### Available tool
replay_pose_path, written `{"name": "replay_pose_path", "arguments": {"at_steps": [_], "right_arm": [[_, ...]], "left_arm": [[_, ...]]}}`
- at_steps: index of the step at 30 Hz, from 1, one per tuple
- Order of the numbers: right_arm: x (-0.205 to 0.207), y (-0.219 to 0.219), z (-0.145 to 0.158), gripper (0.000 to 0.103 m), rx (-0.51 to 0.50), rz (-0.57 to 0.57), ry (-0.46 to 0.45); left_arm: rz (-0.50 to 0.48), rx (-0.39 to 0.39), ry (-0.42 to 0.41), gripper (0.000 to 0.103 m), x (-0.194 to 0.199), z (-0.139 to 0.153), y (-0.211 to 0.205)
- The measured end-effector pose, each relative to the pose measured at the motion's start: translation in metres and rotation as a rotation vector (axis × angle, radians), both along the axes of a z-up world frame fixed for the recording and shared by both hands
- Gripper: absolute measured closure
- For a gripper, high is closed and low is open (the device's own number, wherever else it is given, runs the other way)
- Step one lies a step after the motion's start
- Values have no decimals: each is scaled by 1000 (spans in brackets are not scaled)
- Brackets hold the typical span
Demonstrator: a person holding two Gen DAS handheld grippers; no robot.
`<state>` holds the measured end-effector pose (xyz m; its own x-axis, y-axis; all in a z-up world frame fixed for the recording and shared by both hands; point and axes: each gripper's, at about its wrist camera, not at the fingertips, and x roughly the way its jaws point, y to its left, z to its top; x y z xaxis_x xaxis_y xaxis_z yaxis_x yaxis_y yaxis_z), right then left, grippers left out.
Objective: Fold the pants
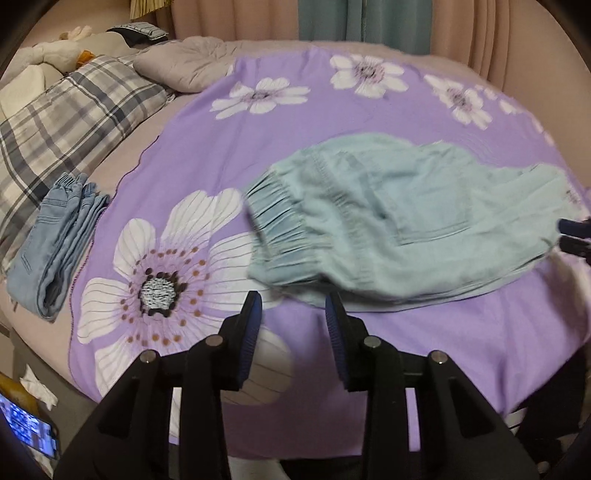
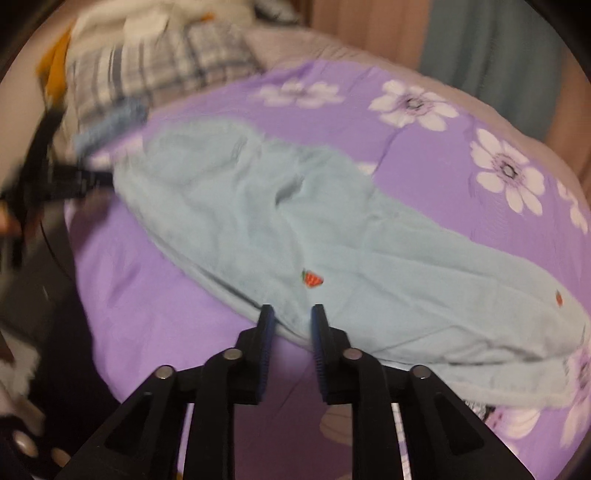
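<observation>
Light teal pants (image 1: 388, 218) lie flat on a purple flowered bedspread (image 1: 229, 140), elastic waistband toward the left, legs folded together and stretching right. My left gripper (image 1: 293, 299) is open and empty, just short of the pants' near edge below the waistband. In the right wrist view the pants (image 2: 280, 229) run diagonally, with a small strawberry patch (image 2: 312, 278). My right gripper (image 2: 291, 312) is open and empty at the near edge of the legs. Its fingertips also show at the right edge of the left wrist view (image 1: 576, 236).
A folded pair of blue jeans (image 1: 55, 236) lies at the left of the bed beside a plaid pillow (image 1: 66, 122). A grey pillow (image 1: 184, 66) and curtains (image 1: 332, 18) are at the back. A phone (image 1: 29, 432) sits at the lower left.
</observation>
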<state>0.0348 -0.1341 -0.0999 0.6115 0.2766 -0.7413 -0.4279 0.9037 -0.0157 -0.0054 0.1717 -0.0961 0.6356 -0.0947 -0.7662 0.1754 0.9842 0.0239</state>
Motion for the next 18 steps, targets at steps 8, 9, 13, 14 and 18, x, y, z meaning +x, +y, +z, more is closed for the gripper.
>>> {"name": "replay_pose_path", "arguments": {"at_steps": [8,9,13,14,18], "right_arm": [[9,-69,-16,57,346,-336,41],[6,-82,-17,57,408,-382,44],[-12,-137,-29,57,590,-567,44],[-15,-149,-31,57,618,-604,44],[-20,-183,-38,57,730,-679,38]], "left_arm": [[-207,-165,-13,58,7,23,-88],[-227,-170,-3,58,10,22,-99],[-316,-200,51,58,25,16,-149],[-328,-210,63,58,28,16,-156],[-368,-274,147,58,44,5,-190]]}}
